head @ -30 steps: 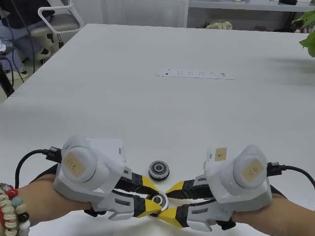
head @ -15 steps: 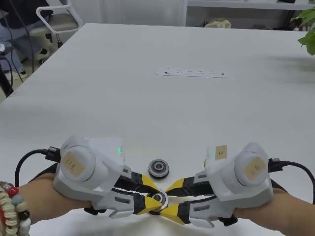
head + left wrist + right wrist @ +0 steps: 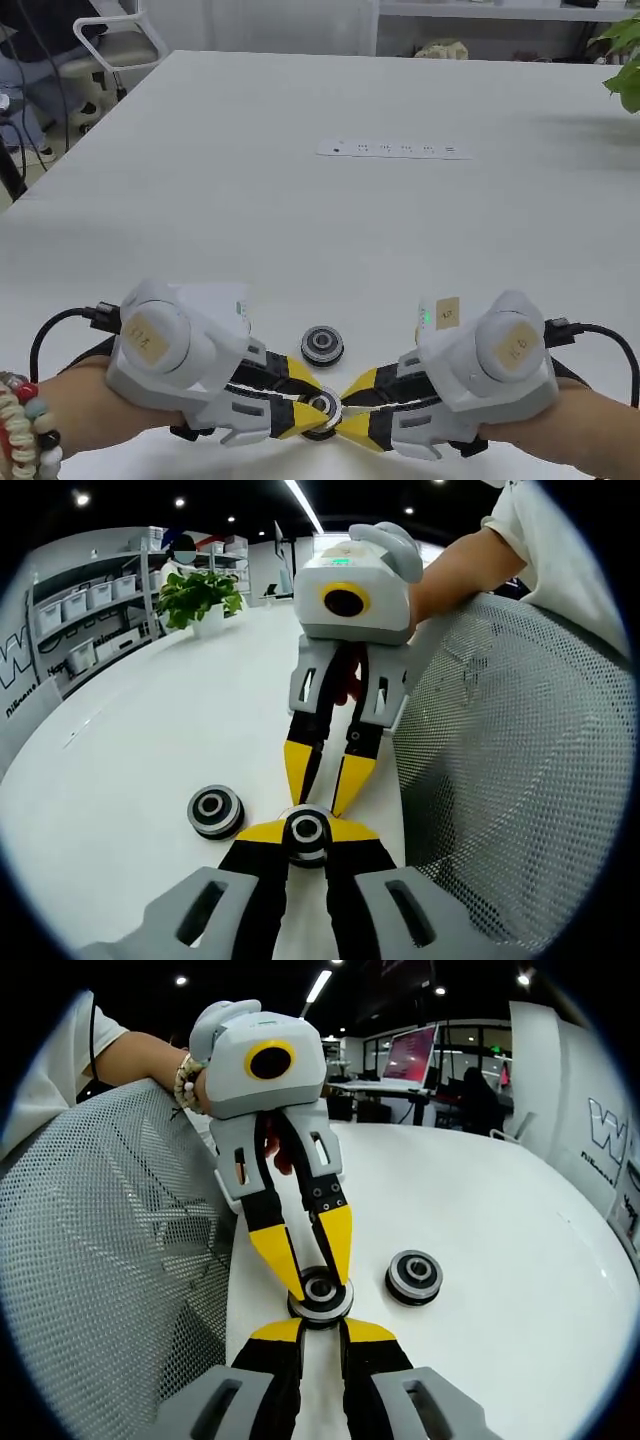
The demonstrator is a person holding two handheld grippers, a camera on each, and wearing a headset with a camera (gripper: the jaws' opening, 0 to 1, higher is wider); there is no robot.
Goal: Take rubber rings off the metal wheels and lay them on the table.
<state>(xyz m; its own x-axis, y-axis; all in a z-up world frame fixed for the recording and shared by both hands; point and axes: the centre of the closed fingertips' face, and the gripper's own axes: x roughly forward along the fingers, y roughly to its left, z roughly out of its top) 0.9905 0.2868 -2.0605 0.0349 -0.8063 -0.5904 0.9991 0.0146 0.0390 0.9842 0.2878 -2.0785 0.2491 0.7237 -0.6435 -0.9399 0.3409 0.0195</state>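
Left gripper (image 3: pixel 305 406): hand-held, jaws drawn narrow and clamped on either side of metal wheel (image 3: pixel 321 405), yellow tips flanking it. Right gripper (image 3: pixel 347 408): hand-held, nose to nose with the left one, jaws narrow, yellow tips touching the opposite edge of the same wheel; cannot tell whether actually gripping. Held wheel: between the two sets of tips, low over white table (image 3: pixel 300 230), contact with it unclear. Second metal wheel (image 3: pixel 322 344): flat on table just beyond the meeting tips, left of the left gripper's jaws, right of the right gripper's, touching neither; dark rubber ring (image 3: pixel 414 1300) seated around its rim. Power strip (image 3: pixel 395 150): well ahead of both grippers. Bead bracelets (image 3: pixel 25 430): on wrist behind left gripper. Mesh chair back (image 3: pixel 500 760): right of left gripper. Potted plant (image 3: pixel 195 595): far beyond right gripper.
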